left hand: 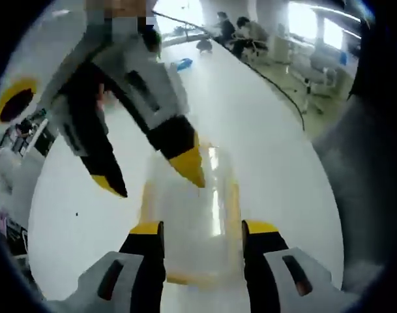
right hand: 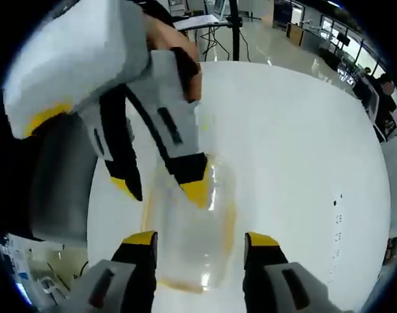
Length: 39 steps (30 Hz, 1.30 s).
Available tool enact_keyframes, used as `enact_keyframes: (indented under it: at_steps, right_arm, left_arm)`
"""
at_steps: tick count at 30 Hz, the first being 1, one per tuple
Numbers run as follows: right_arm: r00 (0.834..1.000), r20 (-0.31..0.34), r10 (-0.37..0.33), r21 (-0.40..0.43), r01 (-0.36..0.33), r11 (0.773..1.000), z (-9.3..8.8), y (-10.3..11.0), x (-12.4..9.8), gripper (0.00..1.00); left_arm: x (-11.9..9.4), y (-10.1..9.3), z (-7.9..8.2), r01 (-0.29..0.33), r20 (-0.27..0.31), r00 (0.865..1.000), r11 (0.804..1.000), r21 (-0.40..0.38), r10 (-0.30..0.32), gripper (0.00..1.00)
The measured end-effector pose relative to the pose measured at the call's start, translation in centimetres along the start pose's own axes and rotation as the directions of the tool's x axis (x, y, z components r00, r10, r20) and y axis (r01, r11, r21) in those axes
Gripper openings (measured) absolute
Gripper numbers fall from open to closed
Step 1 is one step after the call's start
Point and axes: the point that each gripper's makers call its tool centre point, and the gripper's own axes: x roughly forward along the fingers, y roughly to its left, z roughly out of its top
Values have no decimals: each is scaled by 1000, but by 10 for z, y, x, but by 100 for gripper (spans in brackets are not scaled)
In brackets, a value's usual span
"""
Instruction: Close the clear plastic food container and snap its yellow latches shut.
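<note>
One clear container (left hand: pixel 191 215) on white table (left hand: pixel 263 130), between two parted grippers.

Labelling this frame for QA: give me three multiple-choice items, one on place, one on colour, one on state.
1. Where is the container?
A. On the white table
B. On the floor
C. On a chair

2. What colour are the gripper tips?
A. Red
B. Yellow
C. Blue

3. How do the left gripper and right gripper stand?
A. Both shut
B. One shut
C. Both open

Answers:
1 A, it rests on the white tabletop.
2 B, yellow caps show in both gripper views.
3 C, each pair of jaws stands apart either side of the container.
</note>
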Motion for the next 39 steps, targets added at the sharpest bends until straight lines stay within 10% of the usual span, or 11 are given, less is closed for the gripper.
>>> enact_keyframes:
  at_steps: [23,30,39]
  right_arm:
    - [990,79,-114,118,105,987,-2,4,4,59]
    - [975,103,-199,341,153,927,-14,1,1,54]
    - [905,173,-387,564,231,793,-11,-17,-14,51]
  left_arm:
    - [-7,25,-13,-67,-65,996,978,-197,55,51]
    - [-8,29,-15,-148,-83,988,946,-289,129,48]
    - [-18,36,-24,-276,-120,961,826,-491,250,50]
